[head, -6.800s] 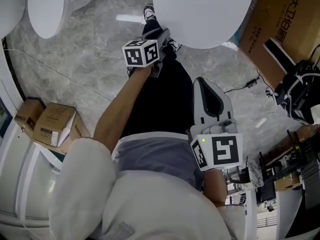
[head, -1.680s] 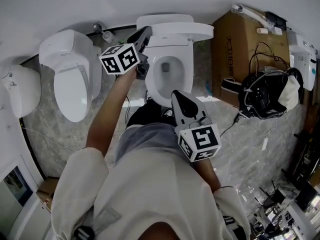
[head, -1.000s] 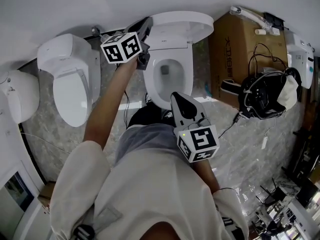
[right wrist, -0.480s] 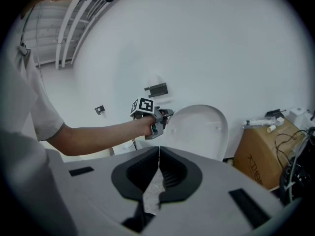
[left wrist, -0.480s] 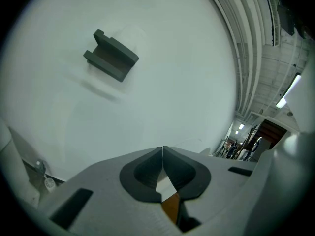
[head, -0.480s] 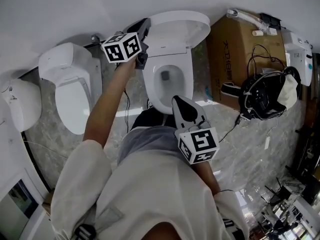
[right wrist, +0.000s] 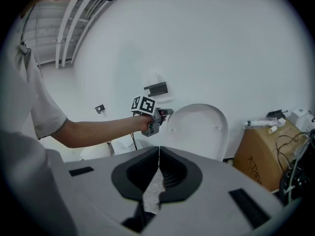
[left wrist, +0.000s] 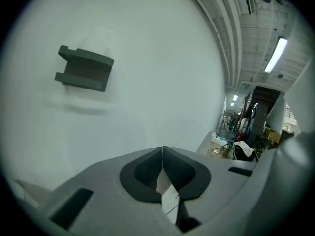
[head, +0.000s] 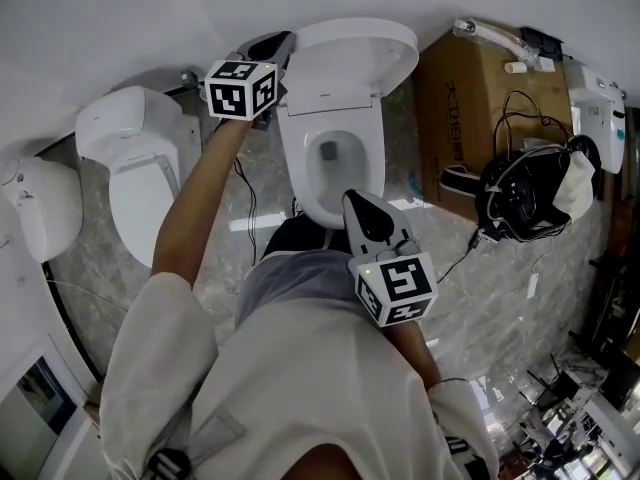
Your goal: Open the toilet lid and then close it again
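left gripper (left wrist: 162, 150): jaws shut together, nothing between; tip just beside toilet lid's (head: 362, 46) left edge, contact unclear | toilet lid: raised upright, ahead of right gripper (right wrist: 159, 151) | right gripper: jaws together, empty; open bowl (head: 300, 178) just ahead

Three toilets: lid-up toilet (head: 335, 108), closed toilet (head: 135, 173), edge toilet (head: 35, 208). One cardboard box (head: 470, 98). Two grippers: left gripper (head: 275, 43), right gripper (head: 356, 201).

Left gripper (head: 272, 46) tips: partly behind its marker cube (head: 240, 88) in head view; touch with toilet lid (head: 365, 43) unclear.
Toilet bowl (head: 296, 160) front: covered by right gripper (head: 356, 203) and person's body (head: 300, 368).
Far-left toilet (head: 35, 208): cut off at left edge.
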The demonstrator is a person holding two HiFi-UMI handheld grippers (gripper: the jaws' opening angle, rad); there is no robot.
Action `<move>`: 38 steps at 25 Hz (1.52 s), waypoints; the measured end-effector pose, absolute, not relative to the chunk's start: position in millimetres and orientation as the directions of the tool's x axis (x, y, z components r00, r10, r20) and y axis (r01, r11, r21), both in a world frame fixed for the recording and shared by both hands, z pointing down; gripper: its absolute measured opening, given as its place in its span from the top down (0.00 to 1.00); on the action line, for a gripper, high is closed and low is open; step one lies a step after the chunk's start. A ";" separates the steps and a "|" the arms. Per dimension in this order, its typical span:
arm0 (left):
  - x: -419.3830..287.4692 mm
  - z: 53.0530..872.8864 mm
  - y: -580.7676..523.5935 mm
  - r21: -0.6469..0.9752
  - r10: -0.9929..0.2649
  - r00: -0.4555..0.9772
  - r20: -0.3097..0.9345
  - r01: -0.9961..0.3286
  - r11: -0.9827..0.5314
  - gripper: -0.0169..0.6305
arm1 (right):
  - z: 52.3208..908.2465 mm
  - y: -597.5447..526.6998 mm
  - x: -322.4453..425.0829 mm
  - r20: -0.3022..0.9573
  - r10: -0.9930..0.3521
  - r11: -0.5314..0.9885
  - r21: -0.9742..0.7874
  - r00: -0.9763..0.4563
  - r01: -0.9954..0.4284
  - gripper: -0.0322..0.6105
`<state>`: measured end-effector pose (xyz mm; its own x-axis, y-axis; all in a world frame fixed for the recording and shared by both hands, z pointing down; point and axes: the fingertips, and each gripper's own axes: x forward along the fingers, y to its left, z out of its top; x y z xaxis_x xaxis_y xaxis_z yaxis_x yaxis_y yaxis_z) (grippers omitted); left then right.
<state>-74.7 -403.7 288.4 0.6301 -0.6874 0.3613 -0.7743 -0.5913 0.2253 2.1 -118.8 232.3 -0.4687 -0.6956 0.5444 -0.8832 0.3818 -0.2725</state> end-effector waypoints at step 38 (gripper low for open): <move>-57.5 290.9 -374.8 -0.087 -0.250 0.745 0.619 -0.252 -0.964 0.93 | 257.9 -91.6 24.9 0.600 -0.646 0.371 -0.292 -0.471 -0.881 0.93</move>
